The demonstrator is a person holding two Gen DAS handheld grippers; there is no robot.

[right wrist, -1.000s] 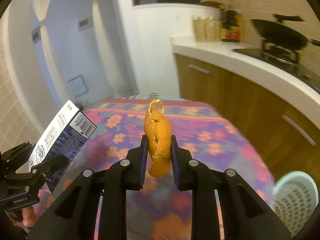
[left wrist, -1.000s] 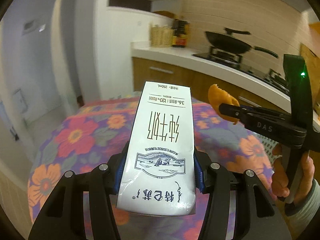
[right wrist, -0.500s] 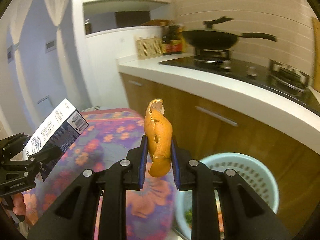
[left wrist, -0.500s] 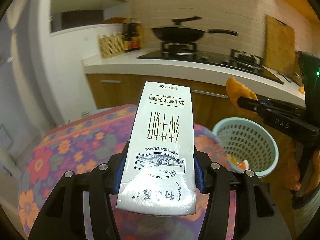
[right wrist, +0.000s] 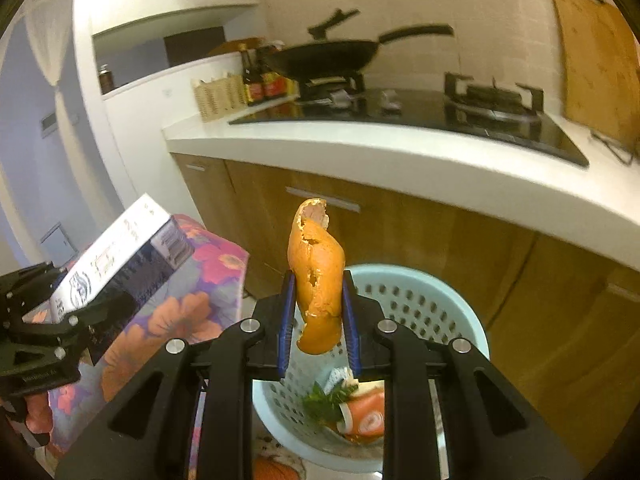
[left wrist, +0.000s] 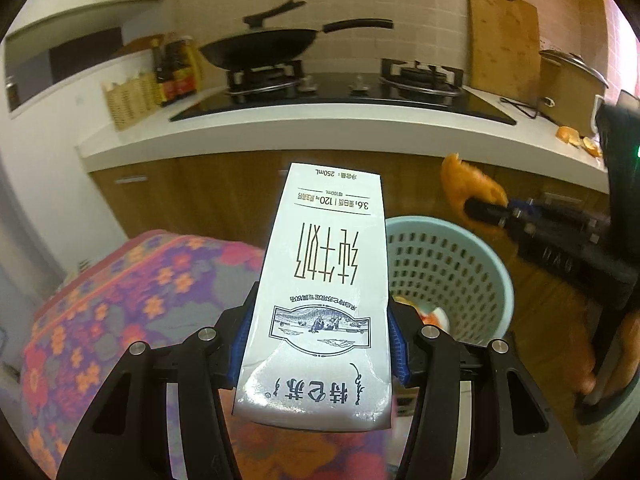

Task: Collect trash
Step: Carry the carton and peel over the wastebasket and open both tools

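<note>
My left gripper (left wrist: 320, 340) is shut on a white milk carton (left wrist: 320, 292), held upside down above the flowered tablecloth (left wrist: 132, 300). My right gripper (right wrist: 318, 320) is shut on a piece of orange peel (right wrist: 318, 272) and holds it over the near rim of the light blue perforated trash basket (right wrist: 420, 304). The basket (left wrist: 452, 276) holds some scraps. In the left wrist view the right gripper (left wrist: 480, 208) with the peel (left wrist: 464, 188) hangs above the basket's right rim. In the right wrist view the carton (right wrist: 120, 252) shows at the left.
A wooden-front kitchen counter (left wrist: 320, 132) with a gas hob and a black wok (left wrist: 264, 46) runs behind the basket. A cutting board (left wrist: 504, 40) leans on the wall. More orange peel (left wrist: 576, 138) lies on the counter at the right.
Both grippers have swung right, away from the table and toward the counter. The basket is now closer and the peel is over its rim. Both grips are unchanged.
</note>
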